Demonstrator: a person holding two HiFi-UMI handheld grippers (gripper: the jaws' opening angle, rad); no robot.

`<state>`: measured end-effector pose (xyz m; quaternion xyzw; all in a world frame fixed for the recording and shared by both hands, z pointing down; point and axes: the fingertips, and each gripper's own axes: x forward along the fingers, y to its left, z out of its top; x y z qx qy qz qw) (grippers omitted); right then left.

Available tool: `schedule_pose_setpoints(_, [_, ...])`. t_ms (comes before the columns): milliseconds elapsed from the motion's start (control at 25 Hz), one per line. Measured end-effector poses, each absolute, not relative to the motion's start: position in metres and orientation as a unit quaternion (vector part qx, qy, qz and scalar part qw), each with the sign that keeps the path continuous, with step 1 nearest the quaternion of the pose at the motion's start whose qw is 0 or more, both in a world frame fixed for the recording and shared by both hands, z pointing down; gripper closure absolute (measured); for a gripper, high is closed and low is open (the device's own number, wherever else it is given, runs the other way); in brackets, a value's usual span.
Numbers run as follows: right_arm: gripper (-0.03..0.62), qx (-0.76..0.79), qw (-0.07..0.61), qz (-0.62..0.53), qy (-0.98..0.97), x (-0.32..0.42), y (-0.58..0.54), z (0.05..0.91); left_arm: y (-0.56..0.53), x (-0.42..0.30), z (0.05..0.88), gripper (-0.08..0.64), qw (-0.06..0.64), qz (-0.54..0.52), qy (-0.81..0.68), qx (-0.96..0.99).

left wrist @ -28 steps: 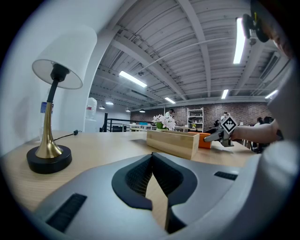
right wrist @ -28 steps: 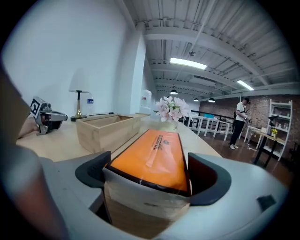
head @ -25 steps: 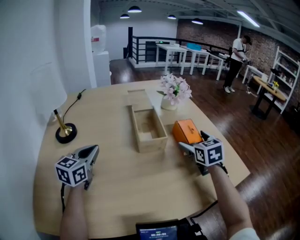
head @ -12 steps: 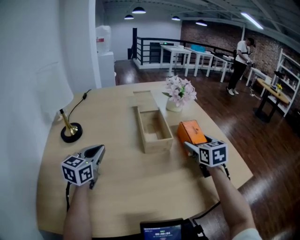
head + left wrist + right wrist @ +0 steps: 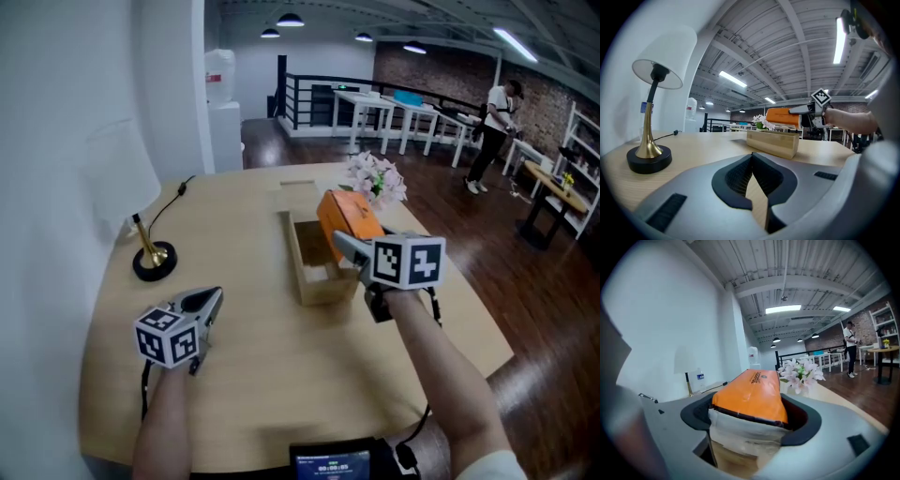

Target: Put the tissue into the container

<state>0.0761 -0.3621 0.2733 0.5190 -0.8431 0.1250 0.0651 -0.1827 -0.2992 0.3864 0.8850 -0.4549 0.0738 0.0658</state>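
Observation:
The tissue pack (image 5: 348, 217) is orange with a white underside. My right gripper (image 5: 349, 248) is shut on its near end and holds it in the air, over the right wall of the open wooden container (image 5: 309, 274). In the right gripper view the tissue pack (image 5: 750, 394) fills the space between the jaws. From the left gripper view, the tissue pack (image 5: 783, 116) hangs just above the wooden container (image 5: 771, 142). My left gripper (image 5: 211, 302) rests low over the table at the near left. Its jaws are shut on nothing.
A gold and black lamp (image 5: 153, 260) with a white shade stands at the left, its cord running back. A vase of pink flowers (image 5: 377, 180) sits just behind the container. A flat wooden lid (image 5: 298, 194) lies beyond it. The table's right edge (image 5: 487, 319) is close.
My right gripper closed on the tissue pack to the right of the container, lifted it off the table and carried it left over the container. The left gripper stayed put.

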Motion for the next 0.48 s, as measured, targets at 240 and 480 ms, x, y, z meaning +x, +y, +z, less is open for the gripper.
schedule_pose_setpoints(240, [0.175, 0.549, 0.091, 0.138, -0.819, 0.041, -0.382, 0.298, -0.298, -0.182, 0.387, 0.554, 0.067, 0.073, -0.455, 0.885])
schedule_pose_setpoints(480, [0.172, 0.563, 0.115, 0.122, -0.810, 0.025, -0.386, 0.308, -0.299, -0.182, 0.386, 0.554, 0.066, 0.073, -0.455, 0.885])
